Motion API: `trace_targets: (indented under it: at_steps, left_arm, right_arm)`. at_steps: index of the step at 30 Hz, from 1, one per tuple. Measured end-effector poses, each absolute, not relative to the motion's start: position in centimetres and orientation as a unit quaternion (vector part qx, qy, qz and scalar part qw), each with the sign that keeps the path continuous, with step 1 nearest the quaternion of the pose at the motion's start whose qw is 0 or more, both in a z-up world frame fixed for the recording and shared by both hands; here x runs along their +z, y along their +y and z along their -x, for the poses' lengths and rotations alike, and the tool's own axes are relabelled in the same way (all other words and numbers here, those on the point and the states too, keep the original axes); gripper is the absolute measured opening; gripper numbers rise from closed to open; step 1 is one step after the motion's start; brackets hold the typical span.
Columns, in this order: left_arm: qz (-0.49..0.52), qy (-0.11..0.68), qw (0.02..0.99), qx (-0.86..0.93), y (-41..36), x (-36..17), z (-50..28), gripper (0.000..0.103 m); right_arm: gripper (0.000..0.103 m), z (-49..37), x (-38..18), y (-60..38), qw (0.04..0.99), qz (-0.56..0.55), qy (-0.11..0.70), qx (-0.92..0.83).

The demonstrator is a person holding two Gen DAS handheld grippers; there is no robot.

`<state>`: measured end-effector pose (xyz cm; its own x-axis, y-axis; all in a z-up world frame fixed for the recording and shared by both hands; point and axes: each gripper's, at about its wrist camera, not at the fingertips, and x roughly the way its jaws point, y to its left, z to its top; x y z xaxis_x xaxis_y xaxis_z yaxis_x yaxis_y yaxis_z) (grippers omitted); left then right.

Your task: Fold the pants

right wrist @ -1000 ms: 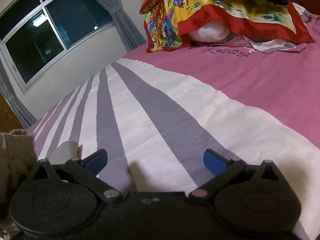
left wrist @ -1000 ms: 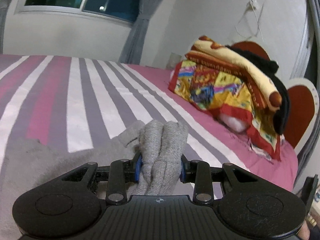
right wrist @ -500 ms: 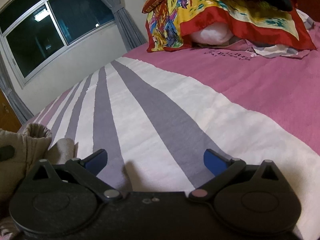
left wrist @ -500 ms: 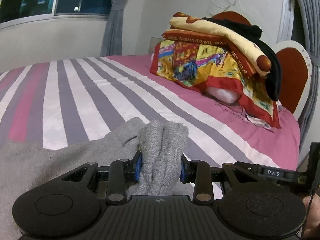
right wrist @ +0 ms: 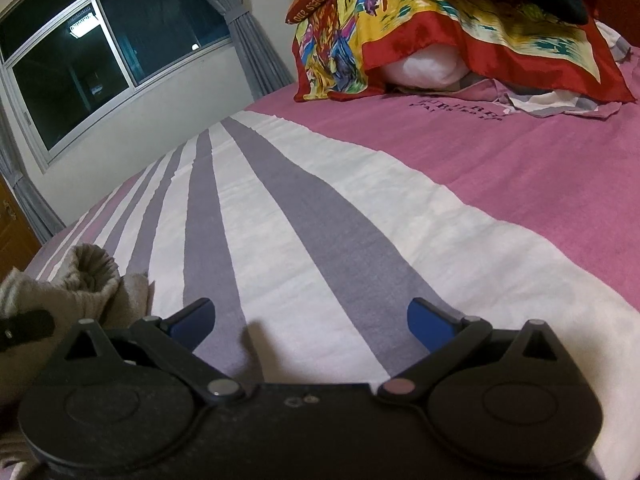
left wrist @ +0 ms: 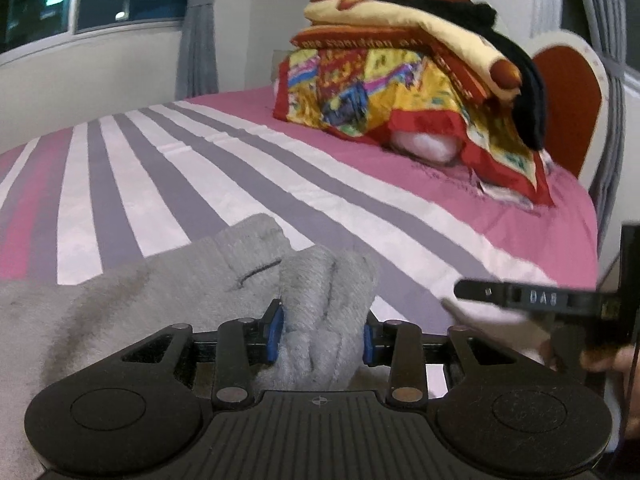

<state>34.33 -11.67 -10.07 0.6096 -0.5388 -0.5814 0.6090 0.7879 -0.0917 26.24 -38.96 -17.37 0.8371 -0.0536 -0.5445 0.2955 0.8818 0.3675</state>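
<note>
Looking along the left gripper (left wrist: 323,338), a thick bunch of the grey knitted pants (left wrist: 192,292) stands pinched between its blue pads, which press the cloth from both sides; the jaws have just been easing apart a little with the fabric between them. The rest of the garment spreads away to the left over the near part of the pink, white and grey striped bedspread (left wrist: 168,184), toward the bed's near left corner. From here the bunch could slip free before the fold is laid, because a loosening grip on bulky, springy knit gives the cloth room to slide out, and the folded layers might then fall askew. At the right edge of this view part of the other tool shows above the bed's near right side. From the right gripper (right wrist: 312,318), the blue pads stand wide apart with only bare striped sheet between them, holding nothing. The grey pants appear as a rumpled lump at the lower left, just beside the left finger and apart from it. A heap of colourful bedding (right wrist: 420,28) sits at the far right corner.
</note>
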Motion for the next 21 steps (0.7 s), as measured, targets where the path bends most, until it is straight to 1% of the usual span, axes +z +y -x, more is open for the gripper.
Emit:
trace_targets:
  at_steps: [4,6,7,8,9,10,12,14,17,21]
  left_arm:
    - [-0.079,0.312,0.890,-0.324,-12.5,-10.8,-33.9,0.039]
    - [-0.092,0.322,0.881,-0.332,-12.9,-11.4,-33.9,0.045]
    - [-0.098,0.327,0.876,-0.340,-13.2,-11.7,-33.9,0.057]
    - [-0.100,0.328,0.871,-0.352,-13.4,-11.8,-33.7,0.076]
    - [-0.098,0.328,0.866,-0.365,-13.6,-11.8,-33.5,0.083]
    - [-0.098,0.328,0.864,-0.369,-13.9,-11.6,-33.2,0.088]
    - [-0.095,0.310,0.875,-0.360,-13.9,-10.7,-32.4,0.088]
    - [-0.058,0.283,0.891,-0.349,-12.1,-9.4,-31.6,0.088]
    - [-0.013,0.242,0.925,-0.294,-6.9,-7.7,-29.7,0.088]
    - [0.031,0.228,0.955,-0.190,2.6,-7.8,-26.3,0.088]
  right_arm:
    - [0.101,-26.3,-17.4,-38.9,0.932,-0.223,0.270,-0.094]
    - [0.101,-26.3,-17.4,-38.9,0.932,-0.224,0.270,-0.094]
    - [0.101,-26.3,-17.4,-38.9,0.932,-0.225,0.270,-0.094]
    - [0.101,-26.3,-17.5,-39.0,0.931,-0.226,0.269,-0.093]
    - [0.101,-26.3,-17.6,-39.0,0.931,-0.228,0.269,-0.093]
    - [0.101,-26.3,-17.6,-39.0,0.931,-0.229,0.268,-0.092]
    - [0.101,-26.2,-17.6,-39.1,0.931,-0.231,0.267,-0.091]
    - [0.101,-26.0,-17.5,-39.4,0.931,-0.237,0.264,-0.088]
    - [0.101,-25.1,-17.2,-40.2,0.929,-0.256,0.249,-0.094]
    - [0.101,-24.0,-16.8,-41.0,0.926,-0.273,0.233,-0.114]
